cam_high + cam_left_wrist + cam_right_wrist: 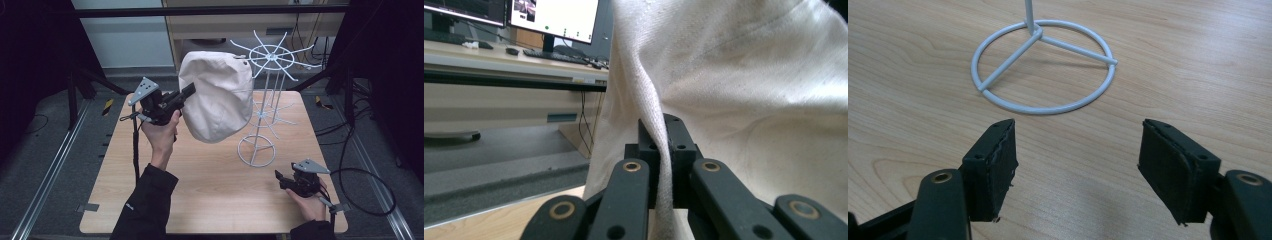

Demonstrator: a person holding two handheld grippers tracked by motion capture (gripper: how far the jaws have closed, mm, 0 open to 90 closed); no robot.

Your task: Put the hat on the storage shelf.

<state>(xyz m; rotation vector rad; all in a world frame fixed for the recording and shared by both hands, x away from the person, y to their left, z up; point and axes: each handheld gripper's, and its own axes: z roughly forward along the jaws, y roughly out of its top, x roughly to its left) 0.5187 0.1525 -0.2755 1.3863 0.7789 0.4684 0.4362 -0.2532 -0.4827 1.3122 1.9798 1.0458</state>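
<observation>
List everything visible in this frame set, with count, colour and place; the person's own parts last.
Cream fabric bucket hat: one, cream, held above the table's far left, beside the rack.
White wire display rack: one, white, upright on the table's far right, ring base on the wood.
Light wooden table: one, pale wood, centre.
Computer monitors: two, on a desk seen in the left gripper view.
Left gripper: one, black, shut on the hat's fabric.
Right gripper: one, black, open, low over the near right of the table.
Sleeves: two, black, bottom edge.
</observation>
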